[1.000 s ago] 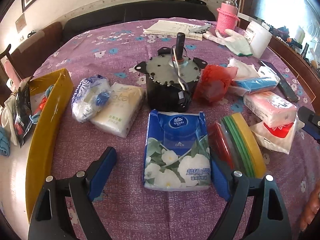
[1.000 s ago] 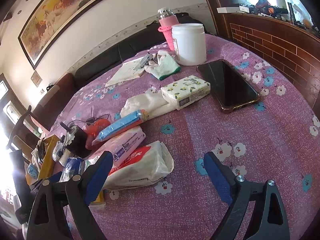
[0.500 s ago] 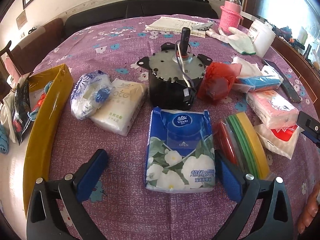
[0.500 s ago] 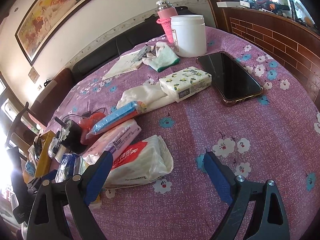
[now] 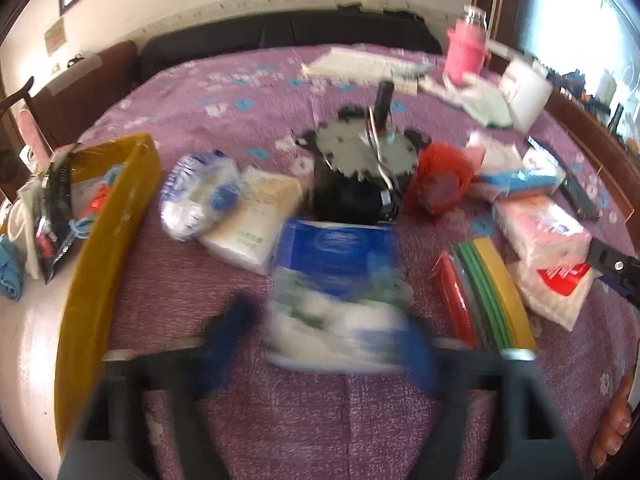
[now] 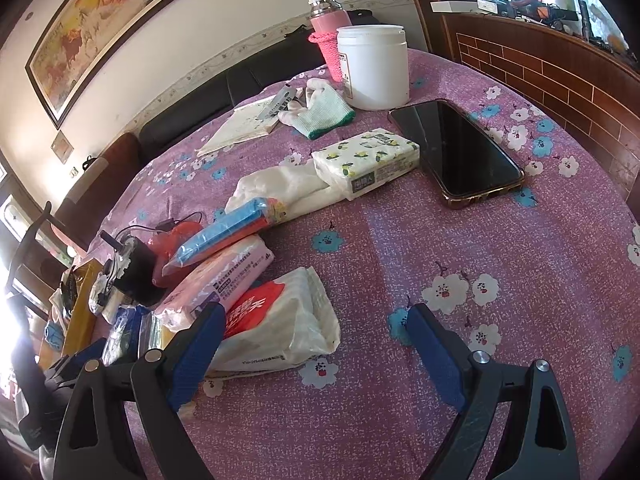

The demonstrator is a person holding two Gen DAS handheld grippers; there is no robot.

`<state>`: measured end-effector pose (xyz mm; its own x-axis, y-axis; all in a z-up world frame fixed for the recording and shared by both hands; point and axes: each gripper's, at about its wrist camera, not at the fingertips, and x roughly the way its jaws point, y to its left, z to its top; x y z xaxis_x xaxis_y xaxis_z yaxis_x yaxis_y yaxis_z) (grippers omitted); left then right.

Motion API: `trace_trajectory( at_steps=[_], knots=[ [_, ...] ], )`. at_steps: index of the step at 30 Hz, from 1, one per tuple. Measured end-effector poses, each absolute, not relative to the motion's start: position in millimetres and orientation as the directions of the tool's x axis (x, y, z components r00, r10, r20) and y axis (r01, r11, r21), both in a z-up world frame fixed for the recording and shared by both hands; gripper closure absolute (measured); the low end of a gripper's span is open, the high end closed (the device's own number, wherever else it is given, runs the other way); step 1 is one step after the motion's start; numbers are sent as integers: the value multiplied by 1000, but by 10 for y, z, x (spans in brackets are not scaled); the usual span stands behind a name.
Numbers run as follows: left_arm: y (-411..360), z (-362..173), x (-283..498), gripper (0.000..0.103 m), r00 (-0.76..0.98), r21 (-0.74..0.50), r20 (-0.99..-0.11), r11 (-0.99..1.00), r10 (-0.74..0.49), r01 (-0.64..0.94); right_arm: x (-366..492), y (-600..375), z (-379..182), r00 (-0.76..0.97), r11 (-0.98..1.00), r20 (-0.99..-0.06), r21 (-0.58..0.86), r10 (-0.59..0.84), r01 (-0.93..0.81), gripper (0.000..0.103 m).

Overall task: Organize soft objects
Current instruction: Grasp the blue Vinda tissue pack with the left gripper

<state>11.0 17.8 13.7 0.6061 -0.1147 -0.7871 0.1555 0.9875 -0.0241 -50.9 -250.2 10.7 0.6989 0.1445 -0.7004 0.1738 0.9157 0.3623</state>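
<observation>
A blue tissue pack with white flowers (image 5: 336,248) lies flat on the purple cloth, its near end between the fingers of my left gripper (image 5: 324,348). The jaws are closing and heavily blurred. The right pad is at the pack's edge and the left pad looks slightly apart from it. My right gripper (image 6: 314,316) stands open low over the table. A white tissue pack with a red label (image 6: 288,328) lies against its left finger. Pink (image 6: 224,276), lemon-print (image 6: 368,160) and cream (image 5: 256,220) tissue packs lie around.
A yellow box (image 5: 108,240) stands at the left table edge. A black motor (image 5: 356,176) sits just behind the blue pack, with coloured lids (image 5: 488,292) to its right. A phone (image 6: 460,152), white jar (image 6: 374,68), pink flask (image 6: 328,28) and glove (image 6: 320,112) lie farther back.
The left jaws widened around the blue tissue pack, then began closing in on it; the left view is now blurred. The right gripper stays as it was.
</observation>
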Motion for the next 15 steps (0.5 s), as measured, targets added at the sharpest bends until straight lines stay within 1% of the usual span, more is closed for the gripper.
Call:
trace_trajectory(
  at_steps=[2, 6, 9, 13, 15],
  knots=[
    [216, 155, 96, 50, 595, -90, -783, 979, -183, 182, -515, -2507, 112, 702, 917, -700, 357, 135, 180, 9],
    [391, 236, -24, 51, 568, -233, -767, 955, -297, 185, -571, -2516, 172, 723, 922, -685, 330, 88, 201, 9],
    [530, 373, -214, 51, 578, -271, -743, 942, -337, 200, -689, -2526, 327, 756, 922, -652, 322, 50, 216, 9],
    [846, 572, -469, 50, 607, -310, -707, 930, -364, 198, -834, -2380, 603, 783, 916, -608, 377, 135, 135, 9],
    [1003, 631, -562, 50, 618, -338, -690, 923, -376, 185, -813, -2142, 697, 758, 928, -616, 370, 214, 39, 9]
  ],
)
